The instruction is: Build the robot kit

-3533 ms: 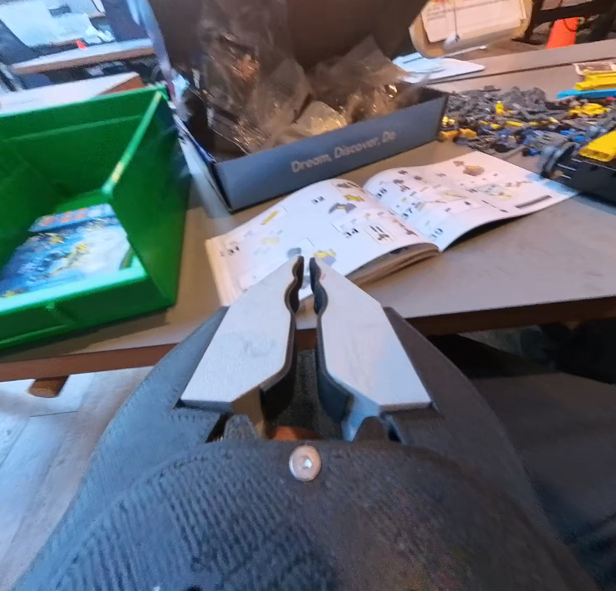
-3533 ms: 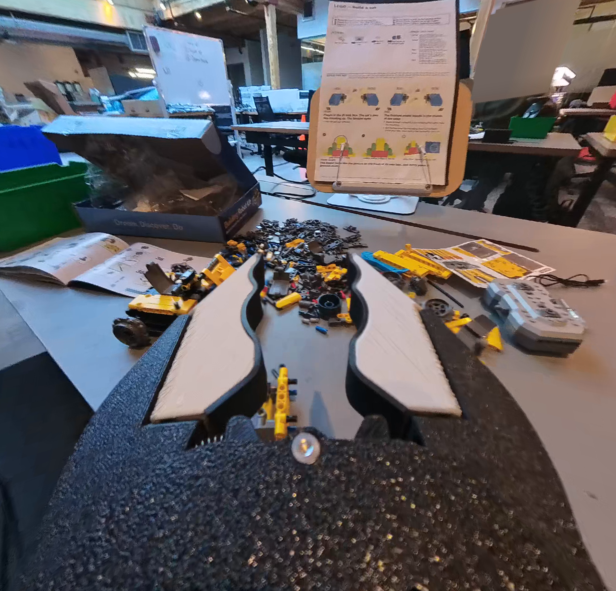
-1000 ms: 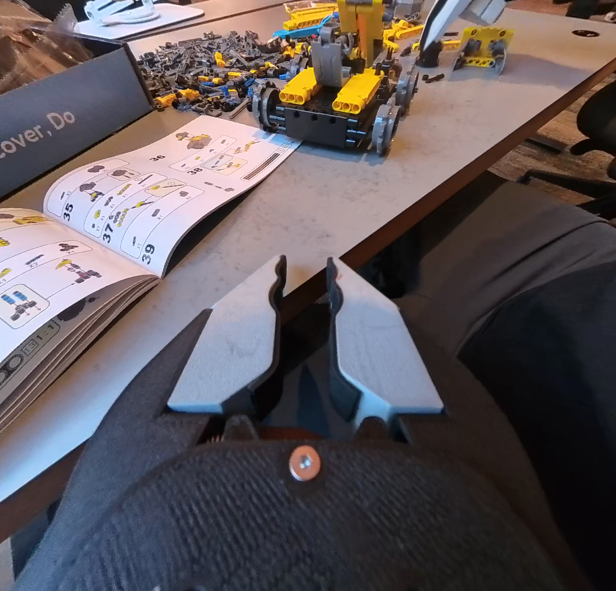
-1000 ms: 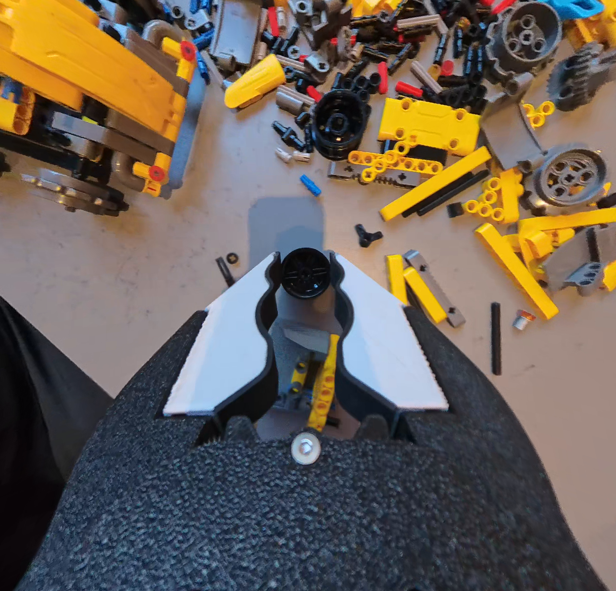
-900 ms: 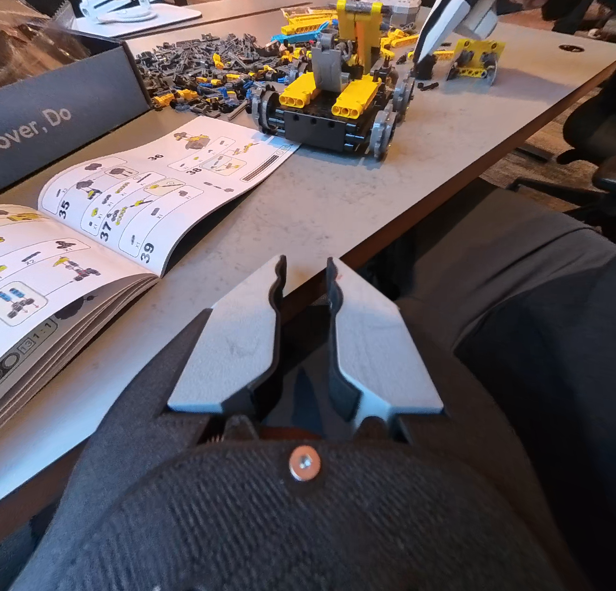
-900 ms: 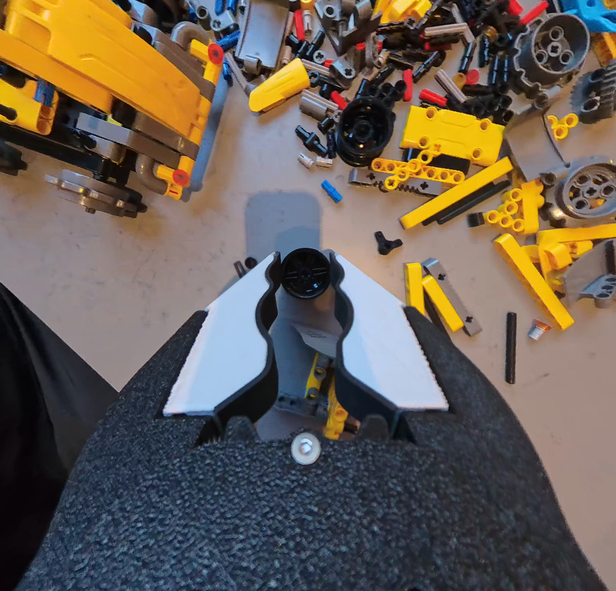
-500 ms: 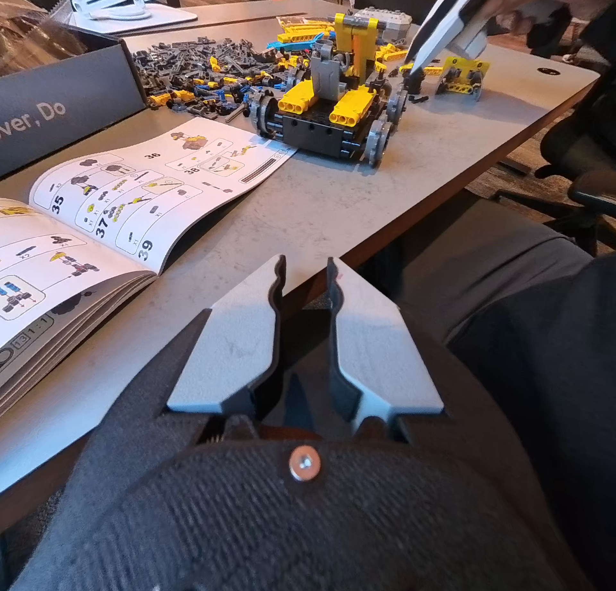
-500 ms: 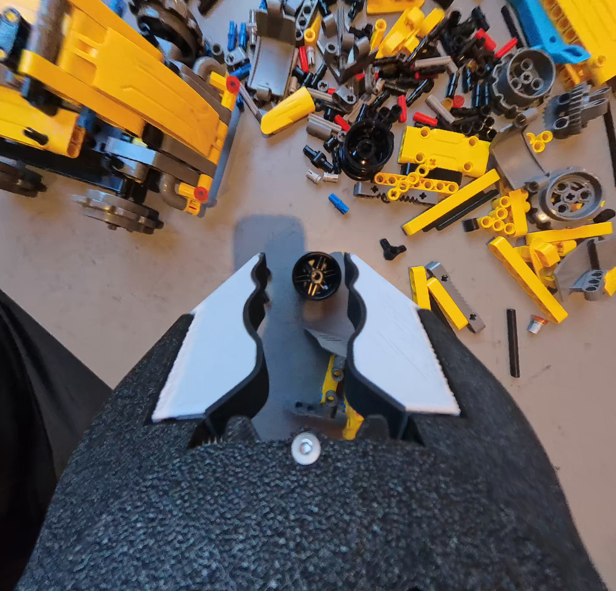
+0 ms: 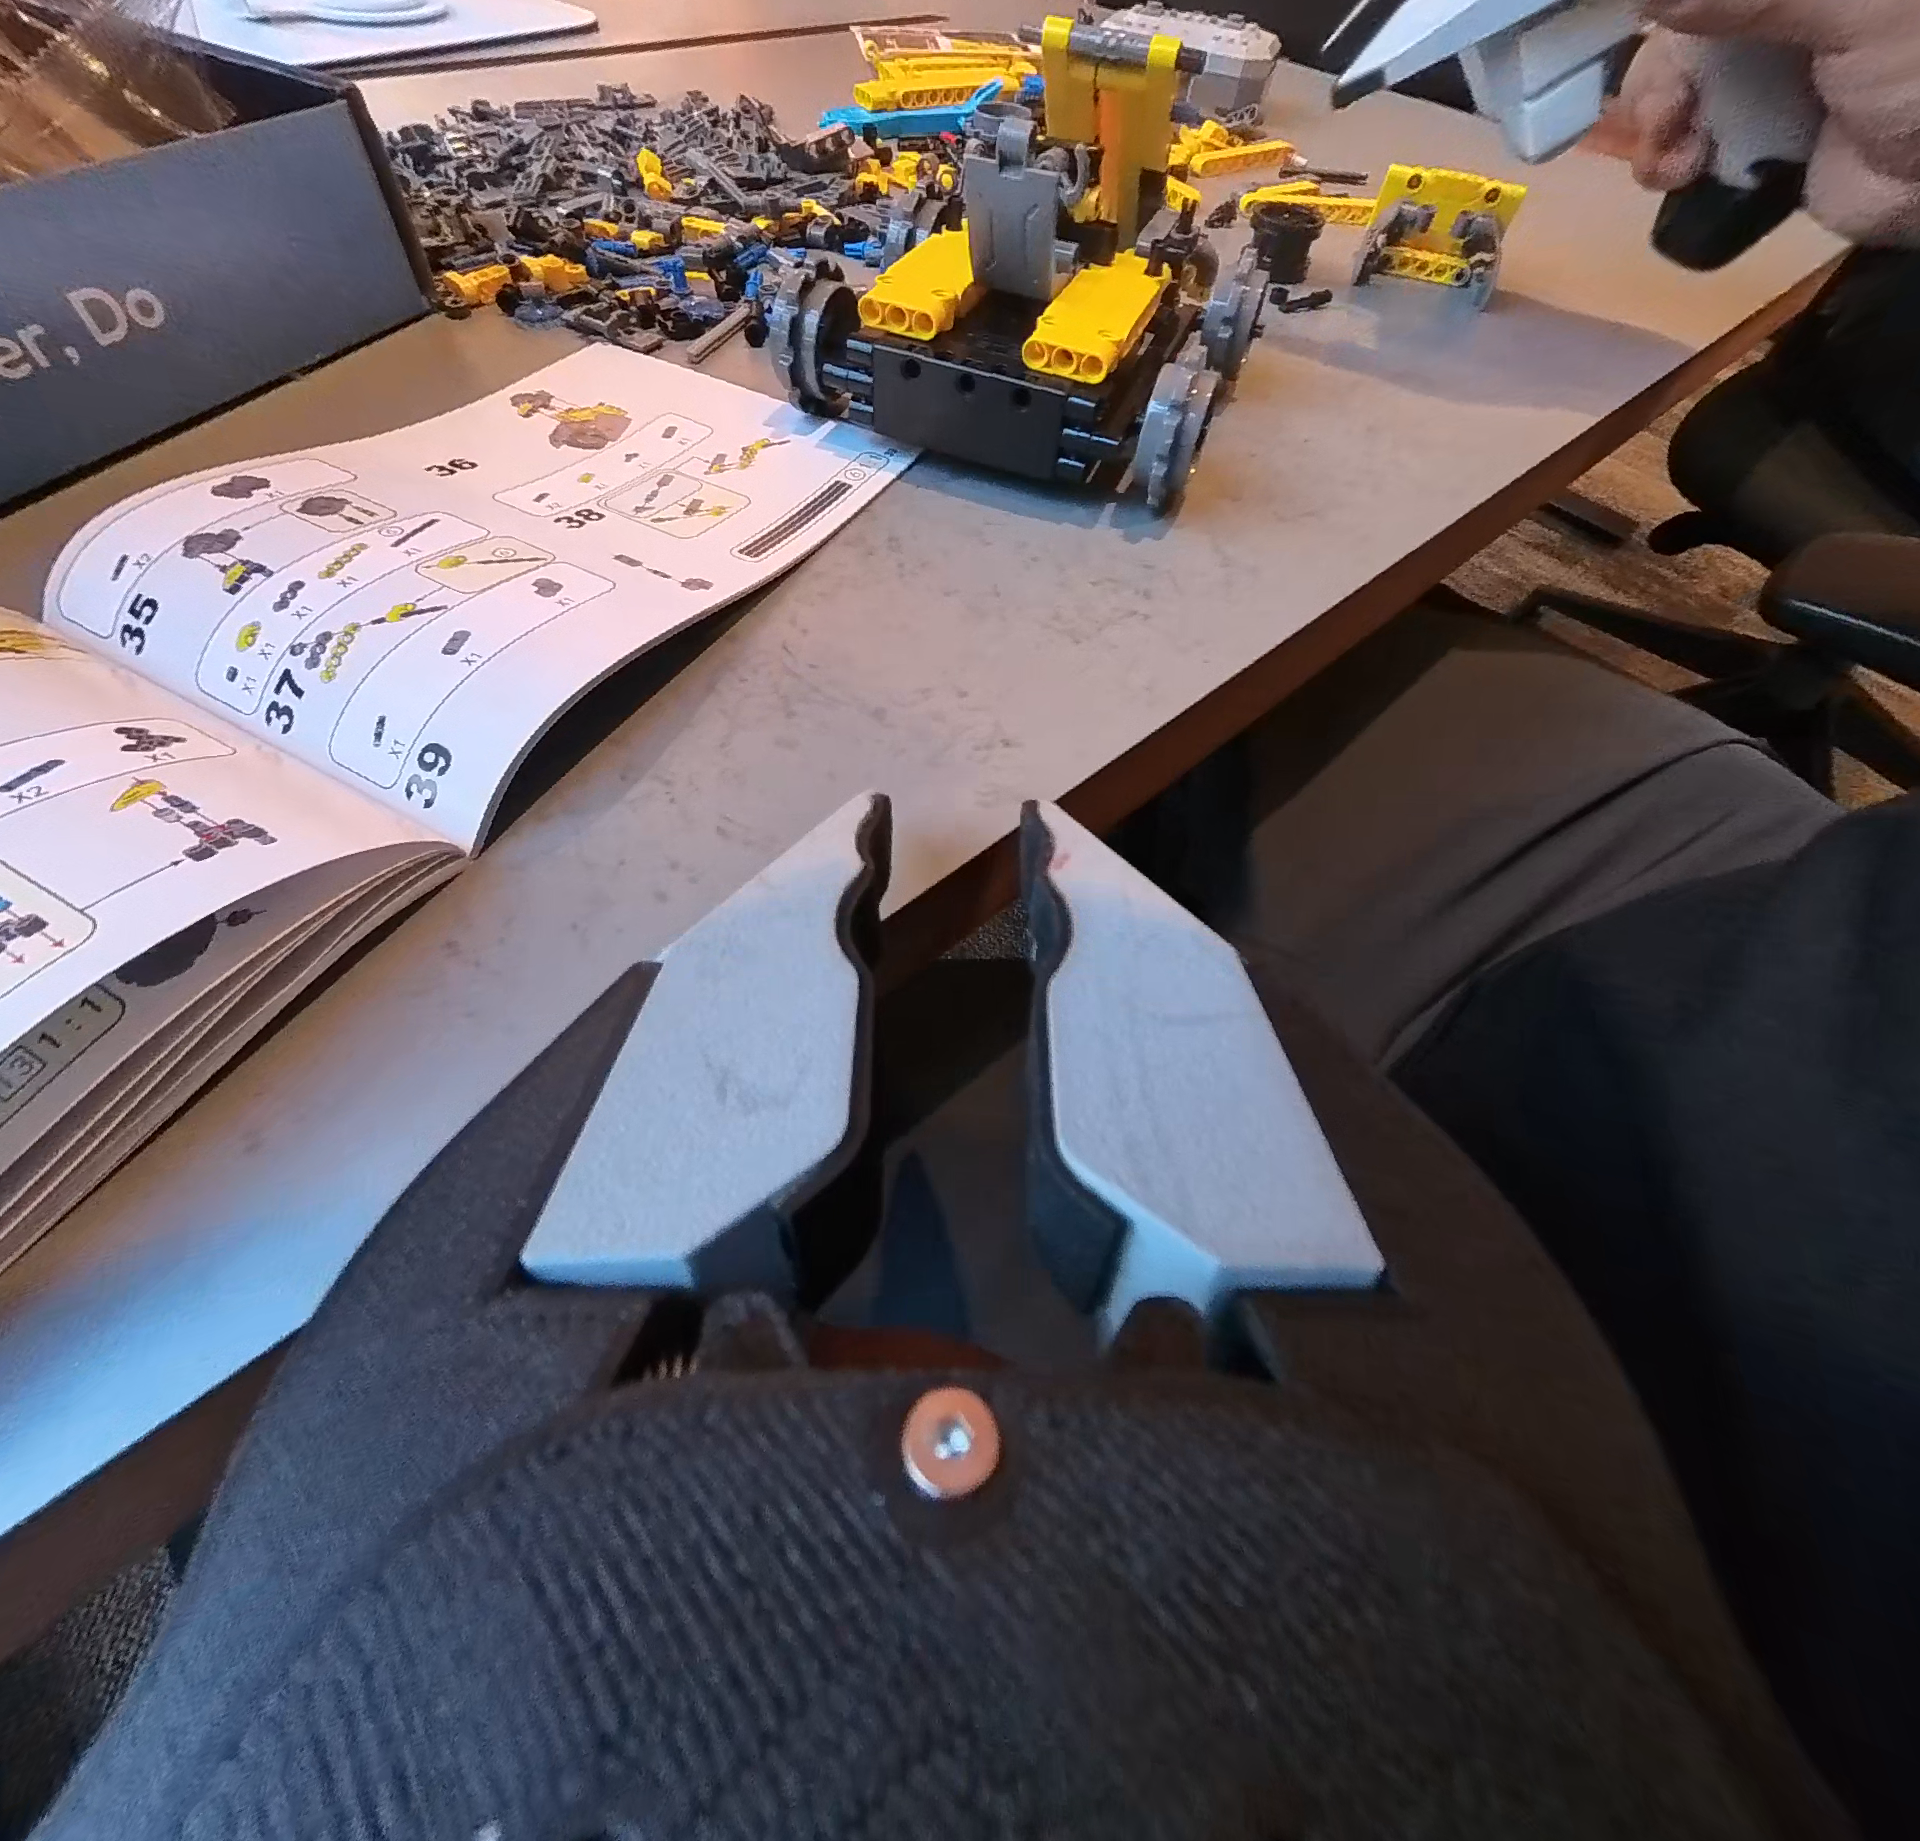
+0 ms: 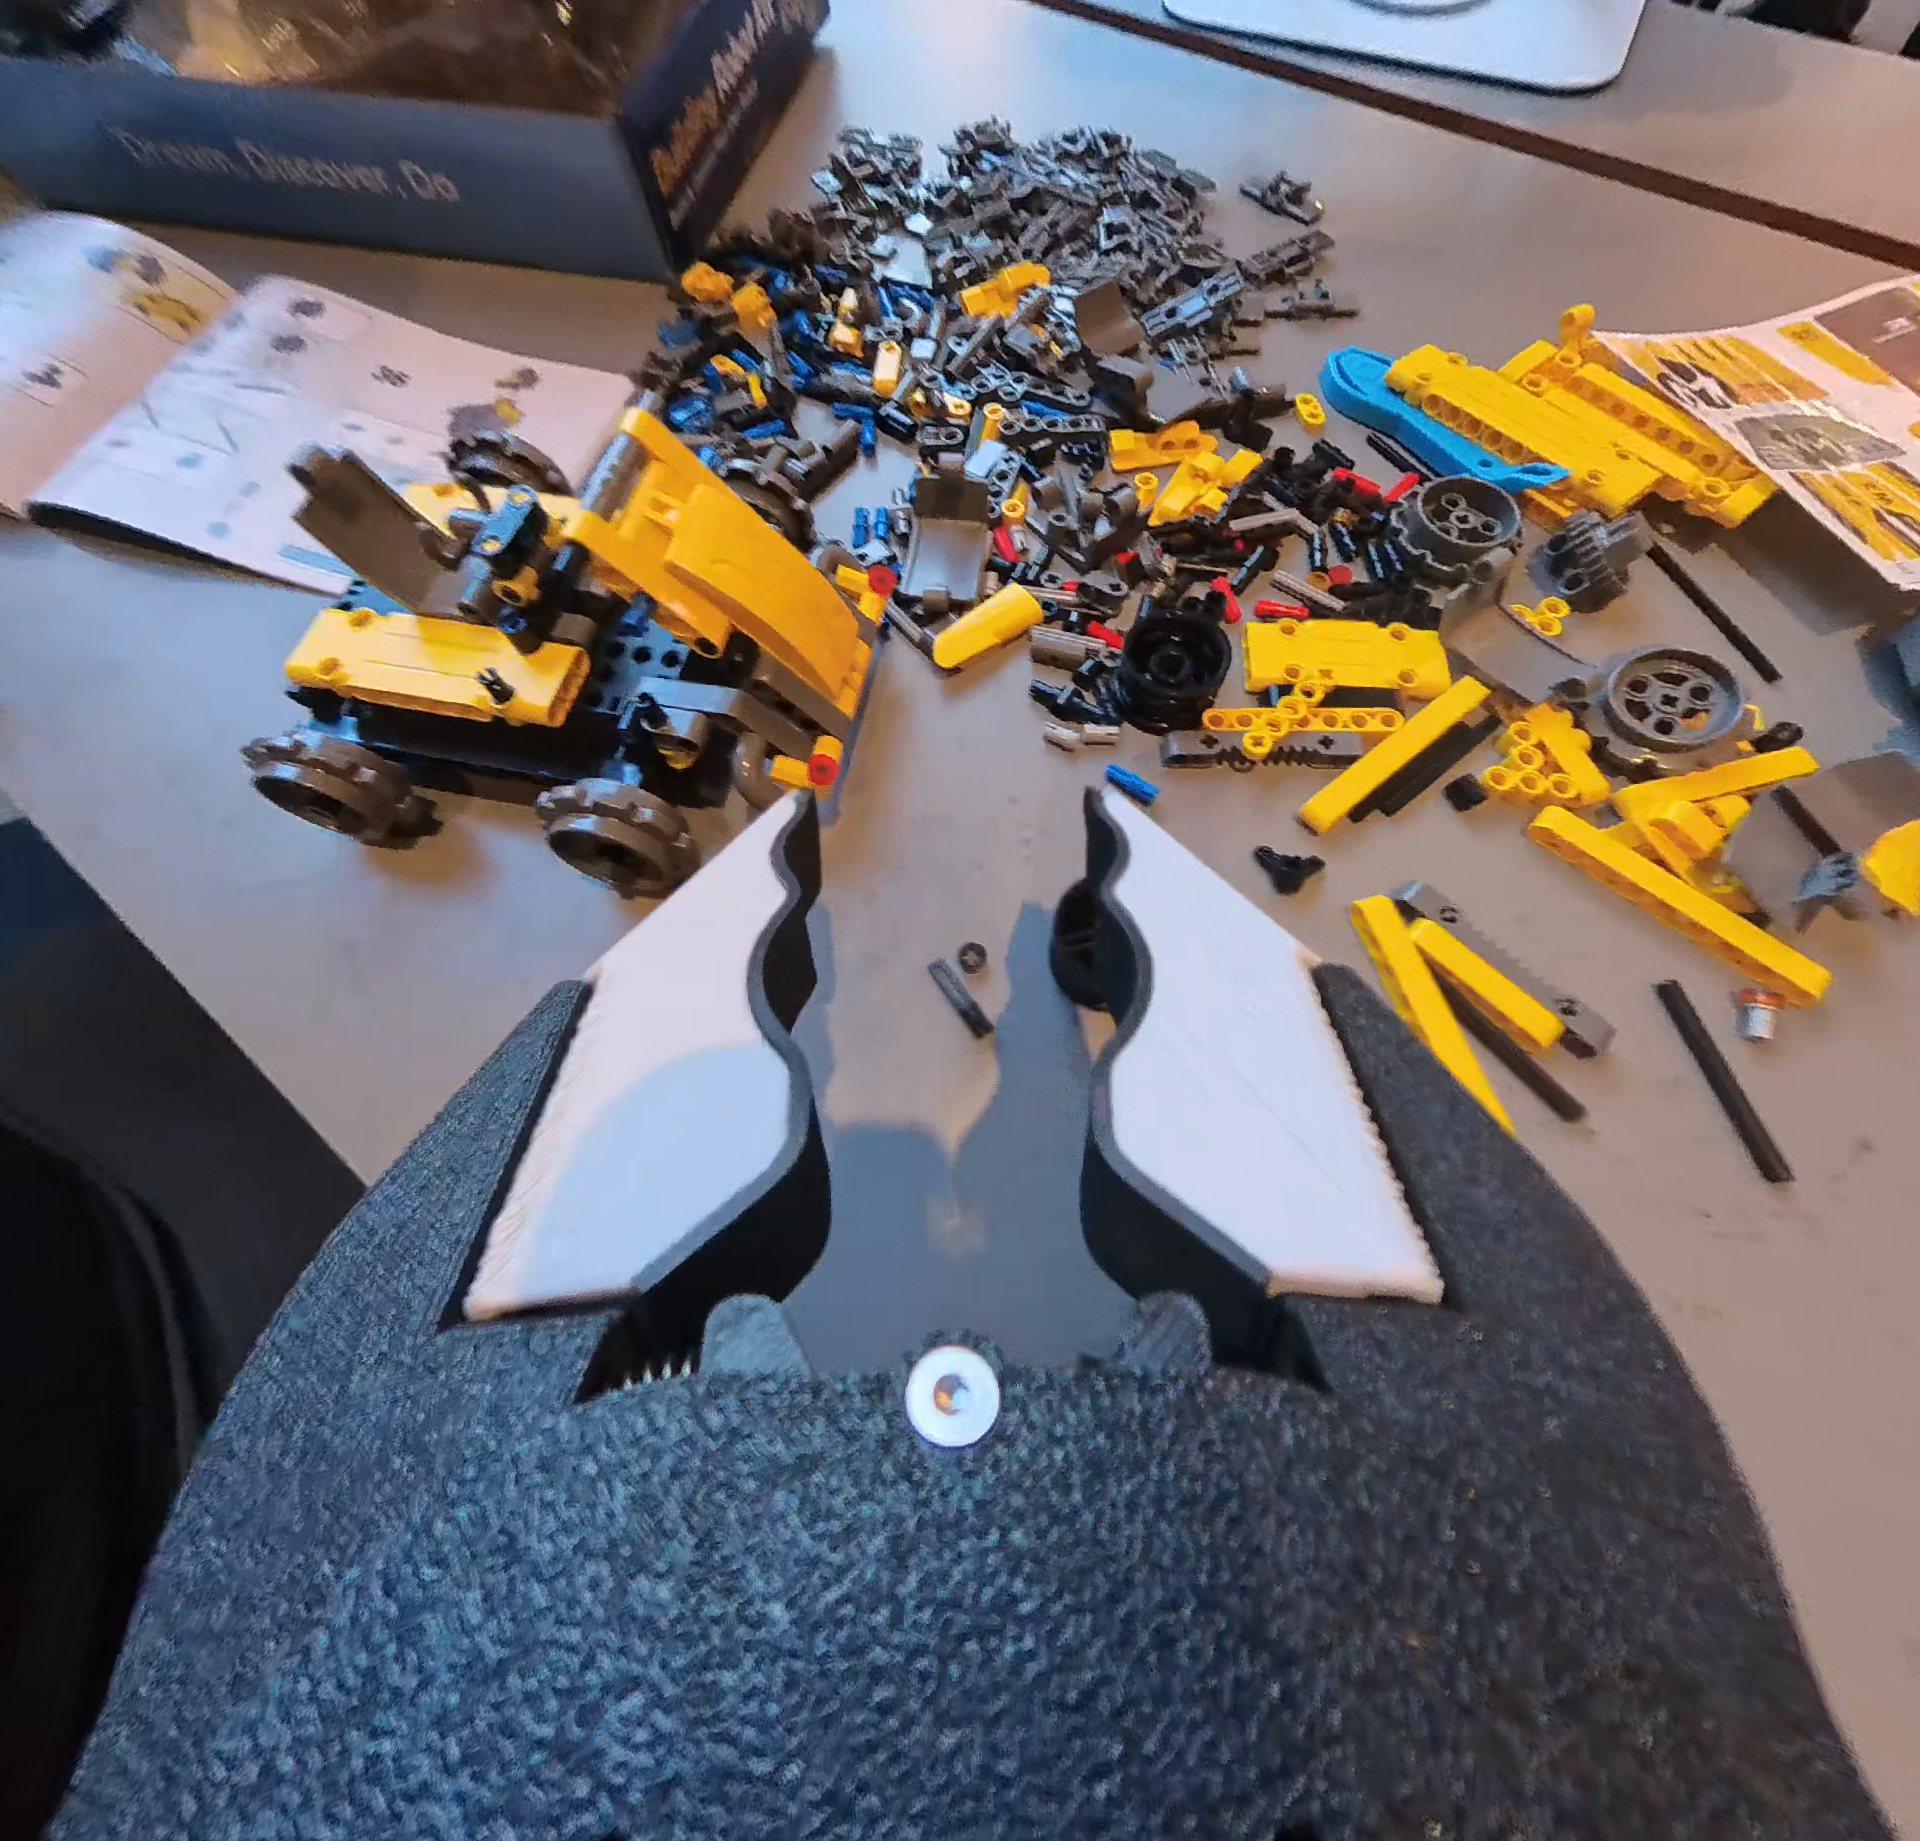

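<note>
I hold the right gripper above the grey counter with its jaws spread and empty; a small black wheel sits on the counter against the inner edge of its right finger, near the yellow model vehicle and the pile of loose parts. My left gripper hangs at the counter's near edge by the open instruction booklet, jaws slightly parted, holding nothing. Any grip on that wheel wants it centred between the jaws, squeezed across its rim.

A workshop-like office: a grey table strewn with building-brick parts; an open instruction booklet; an office chair.
</note>
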`<action>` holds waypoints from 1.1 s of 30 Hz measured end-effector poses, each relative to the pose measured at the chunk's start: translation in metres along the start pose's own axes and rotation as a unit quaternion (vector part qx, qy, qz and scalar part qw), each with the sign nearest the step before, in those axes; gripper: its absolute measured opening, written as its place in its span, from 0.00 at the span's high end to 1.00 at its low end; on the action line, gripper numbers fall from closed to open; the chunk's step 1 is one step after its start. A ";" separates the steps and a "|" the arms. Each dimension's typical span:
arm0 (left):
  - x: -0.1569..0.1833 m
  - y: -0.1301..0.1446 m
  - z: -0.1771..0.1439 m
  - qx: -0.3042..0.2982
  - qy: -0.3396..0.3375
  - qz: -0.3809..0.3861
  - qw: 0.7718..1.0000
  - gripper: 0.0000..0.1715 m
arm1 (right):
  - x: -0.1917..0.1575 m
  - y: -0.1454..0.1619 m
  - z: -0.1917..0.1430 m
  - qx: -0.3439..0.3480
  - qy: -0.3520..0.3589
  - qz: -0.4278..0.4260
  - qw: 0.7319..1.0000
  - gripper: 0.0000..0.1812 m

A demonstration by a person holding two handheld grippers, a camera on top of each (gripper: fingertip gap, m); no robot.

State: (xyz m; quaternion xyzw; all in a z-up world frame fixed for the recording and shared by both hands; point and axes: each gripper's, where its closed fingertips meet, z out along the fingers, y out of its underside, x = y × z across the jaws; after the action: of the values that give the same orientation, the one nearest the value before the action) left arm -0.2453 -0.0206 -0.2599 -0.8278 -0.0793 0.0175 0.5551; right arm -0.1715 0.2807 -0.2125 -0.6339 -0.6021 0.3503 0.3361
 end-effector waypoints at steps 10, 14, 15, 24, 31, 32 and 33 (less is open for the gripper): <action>0.000 -0.001 -0.002 0.004 0.001 -0.002 1.000 0.86 | -0.010 0.032 0.003 -0.062 -0.001 -0.036 0.997 0.88; 0.001 -0.002 -0.001 0.005 0.007 -0.006 1.000 0.86 | -0.010 0.051 0.000 -0.106 0.001 -0.047 0.993 0.89; 0.002 -0.001 0.000 0.003 0.009 -0.006 1.000 0.86 | -0.008 0.054 0.000 -0.113 0.009 -0.055 0.992 0.90; 0.002 0.001 0.007 -0.010 0.006 0.003 1.000 0.86 | 0.004 0.059 0.009 -0.164 0.005 -0.078 0.983 0.89; 0.000 -0.004 0.001 0.008 0.014 -0.015 1.000 0.86 | 0.005 0.067 0.018 -0.241 -0.067 -0.033 0.968 0.96; -0.001 -0.005 0.000 0.010 0.017 -0.020 1.000 0.86 | 0.005 0.067 0.018 -0.248 -0.066 -0.038 0.966 0.97; -0.001 -0.006 -0.001 0.013 0.019 -0.025 0.999 0.86 | 0.004 0.067 0.018 -0.251 -0.064 -0.041 0.965 0.97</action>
State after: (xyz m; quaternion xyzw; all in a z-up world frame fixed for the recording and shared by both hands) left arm -0.2473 -0.0200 -0.2539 -0.8183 -0.0896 -0.0112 0.5677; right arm -0.1515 0.2815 -0.2795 -0.6493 -0.7160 0.2139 0.1416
